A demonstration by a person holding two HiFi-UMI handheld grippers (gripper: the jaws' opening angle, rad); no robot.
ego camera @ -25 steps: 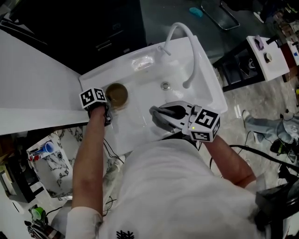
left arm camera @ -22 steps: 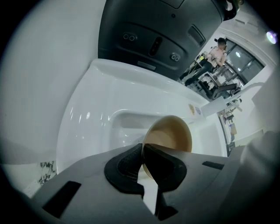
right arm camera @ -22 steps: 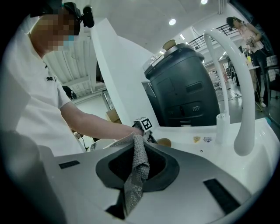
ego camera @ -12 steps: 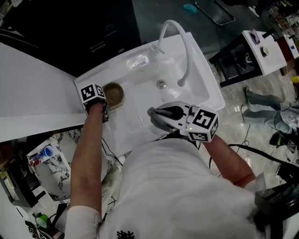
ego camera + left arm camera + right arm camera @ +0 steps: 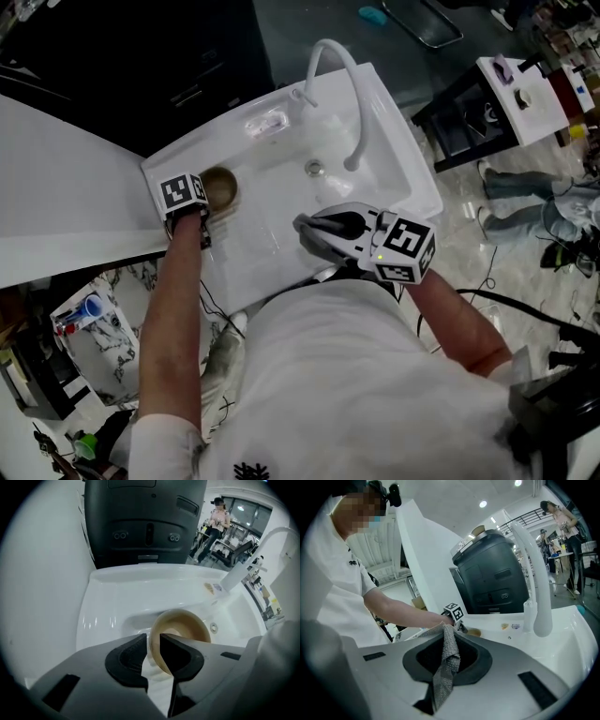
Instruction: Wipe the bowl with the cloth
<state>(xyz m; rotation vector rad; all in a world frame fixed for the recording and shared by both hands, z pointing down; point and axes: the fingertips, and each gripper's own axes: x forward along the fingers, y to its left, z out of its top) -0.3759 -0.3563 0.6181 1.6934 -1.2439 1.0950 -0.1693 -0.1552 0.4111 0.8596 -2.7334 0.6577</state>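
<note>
A tan bowl [image 5: 221,187] sits at the left side of the white sink [image 5: 281,202]. My left gripper [image 5: 152,641] points steeply down at its near rim. Its jaws have just been opening, and the rim of the bowl [image 5: 187,623] stands in the gap between them, with the pads apart from it. My right gripper [image 5: 302,226] hovers over the sink's front edge, shut on a grey woven cloth [image 5: 449,663] that hangs down between its fingers. In the right gripper view the bowl [image 5: 474,632] is only a small tan patch behind the left gripper's marker cube [image 5: 453,612].
A white curved faucet [image 5: 345,89] rises at the sink's back right, with the drain [image 5: 314,169] in front of it. A dark machine [image 5: 145,522] stands behind the sink. A white counter [image 5: 66,187] runs along the left. People stand far off in the background.
The head view has slid, so the sink sits higher and further left. My left gripper stays at the bowl's rim. My right gripper still holds the cloth in the same spot.
</note>
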